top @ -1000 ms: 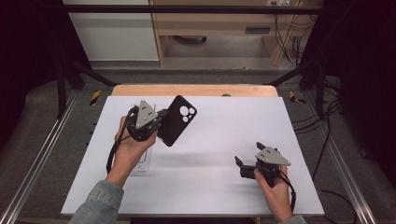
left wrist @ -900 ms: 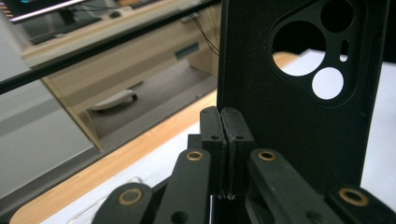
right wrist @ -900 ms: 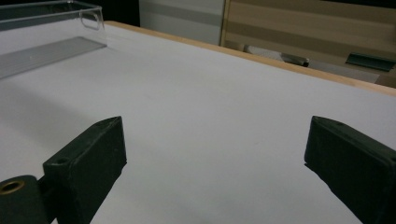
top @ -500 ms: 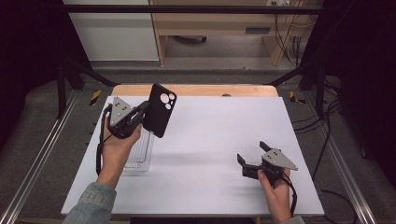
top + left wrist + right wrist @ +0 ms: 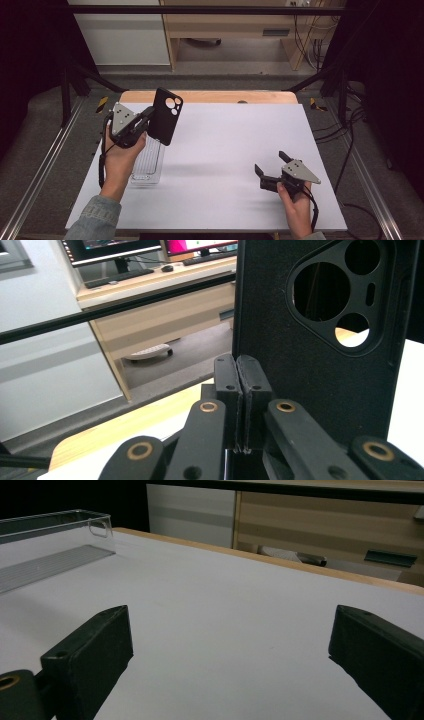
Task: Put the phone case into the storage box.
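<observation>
A black phone case (image 5: 166, 116) with round camera cut-outs is held upright in the air over the table's left side, pinched at its edge by my left gripper (image 5: 148, 119). Seen from the left gripper view, the jaws press together on the case (image 5: 320, 340), and the gripper (image 5: 242, 371) is shut on it. Below it a clear plastic tray (image 5: 148, 162) lies on the white table (image 5: 235, 145). My right gripper (image 5: 271, 163) rests low near the front right, jaws wide apart with nothing between them (image 5: 225, 645). The tray (image 5: 50, 545) lies off to its left.
A wooden strip (image 5: 210, 96) borders the table's far edge. Metal rails (image 5: 40, 170) run along both sides, with cables (image 5: 350, 145) on the floor at right. Beyond the table stand a wooden desk (image 5: 165, 315) and monitors.
My left gripper has carried the phone case left and toward the far edge, tilting it more upright above the tray. The right gripper has barely shifted.
</observation>
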The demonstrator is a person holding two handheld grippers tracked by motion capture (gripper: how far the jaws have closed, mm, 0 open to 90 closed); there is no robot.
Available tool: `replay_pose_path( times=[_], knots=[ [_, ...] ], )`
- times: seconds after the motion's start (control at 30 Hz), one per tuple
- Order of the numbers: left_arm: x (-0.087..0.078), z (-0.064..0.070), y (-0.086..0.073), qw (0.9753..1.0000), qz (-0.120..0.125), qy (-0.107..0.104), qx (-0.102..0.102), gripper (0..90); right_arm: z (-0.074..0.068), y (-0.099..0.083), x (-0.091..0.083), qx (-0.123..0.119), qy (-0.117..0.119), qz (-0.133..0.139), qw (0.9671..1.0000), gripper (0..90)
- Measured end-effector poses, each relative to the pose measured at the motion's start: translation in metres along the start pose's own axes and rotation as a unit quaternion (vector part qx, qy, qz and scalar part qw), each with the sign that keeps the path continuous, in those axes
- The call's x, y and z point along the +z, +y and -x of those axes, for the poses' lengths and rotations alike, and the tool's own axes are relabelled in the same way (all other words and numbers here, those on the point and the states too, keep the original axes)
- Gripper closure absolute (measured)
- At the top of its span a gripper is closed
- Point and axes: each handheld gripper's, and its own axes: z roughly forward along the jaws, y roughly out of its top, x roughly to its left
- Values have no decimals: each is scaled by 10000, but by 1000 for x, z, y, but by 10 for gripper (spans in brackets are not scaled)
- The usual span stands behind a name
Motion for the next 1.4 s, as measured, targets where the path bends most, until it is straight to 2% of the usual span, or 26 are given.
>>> replay_pose_path(
  times=[0.3, 0.5, 0.57, 0.67, 0.77, 0.8, 0.9, 1.07, 1.2, 1.3, 1.4],
  knots=[
    [-3, -7, 5, 9997, 101, 187, -108, 882, 3, 1, -7, -68, -93, 218, 9997, 42],
    [3, -13, 3, 9994, 42, 291, -181, 882, 9, 0, -16, -65, -155, 357, 9992, 42],
    [7, -17, 1, 9991, 8, 339, -249, 882, 10, -1, -18, -48, -180, 398, 9990, 40],
    [14, -25, -2, 9979, -25, 411, -499, 882, 11, -1, -20, -61, -204, 436, 9988, 39],
    [25, -39, -5, 9954, -102, 564, -770, 882, 11, -3, -26, 11, -223, 493, 9985, 38],
    [25, -39, -5, 9954, -102, 564, -770, 882, 10, -3, -28, 52, -224, 522, 9984, 37],
    [33, -51, -7, 9913, -157, 660, -1128, 882, 10, -4, -31, 84, -230, 576, 9980, 37],
    [45, -65, -6, 9872, -229, 983, -1238, 882, 9, -5, -37, 62, -254, 639, 9976, 34],
    [53, -71, -7, 9837, -277, 1150, -1354, 882, 7, -5, -35, -5, -210, 637, 9977, 34],
    [61, -75, -8, 9818, -344, 1298, -1346, 882, 5, -5, -34, -76, -195, 616, 9979, 34],
    [69, -77, -11, 9786, -404, 1405, -1447, 882, 3, -5, -34, -104, -177, 628, 9978, 34]
  ],
)
